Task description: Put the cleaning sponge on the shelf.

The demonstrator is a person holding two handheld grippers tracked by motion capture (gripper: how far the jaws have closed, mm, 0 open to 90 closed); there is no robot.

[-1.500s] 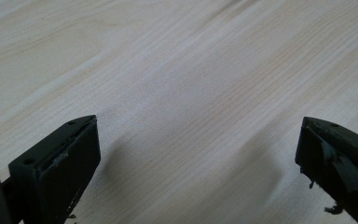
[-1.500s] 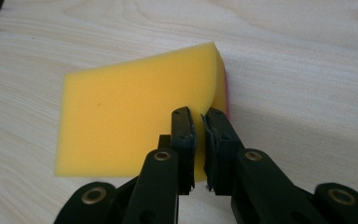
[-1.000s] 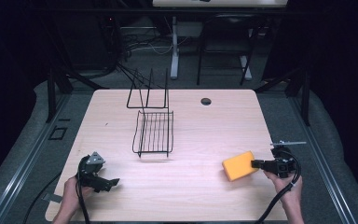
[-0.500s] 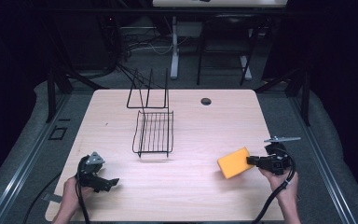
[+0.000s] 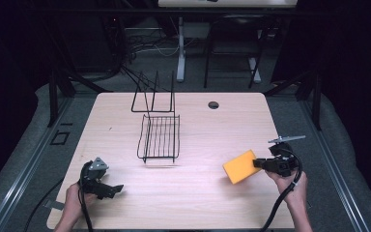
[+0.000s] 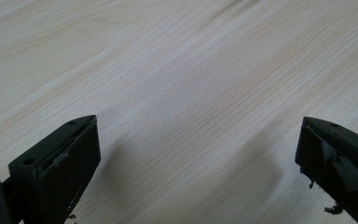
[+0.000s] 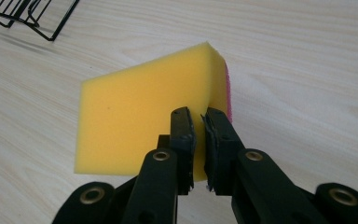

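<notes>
A yellow sponge (image 5: 240, 166) with a pink scouring side (image 7: 227, 93) hangs just above the wooden table (image 5: 207, 130) at the front right. My right gripper (image 5: 257, 164) is shut on its near edge, and in the right gripper view the two black jaws pinch the foam (image 7: 140, 112) tightly at my right gripper (image 7: 198, 116). At the front left, my left gripper (image 5: 118, 187) rests low over the table with its jaws wide apart. In the left gripper view my left gripper (image 6: 198, 144) has bare wood between its fingers (image 6: 60, 158).
A black wire dish rack (image 5: 159, 137) stands at the table's middle, its upright back frame (image 5: 153, 94) toward the far edge. A round cable hole (image 5: 213, 105) lies at the back. Dark chairs and cables stand beyond the table.
My right gripper has carried the sponge up and to the left, toward the table's middle. The left gripper has stayed where it was.
</notes>
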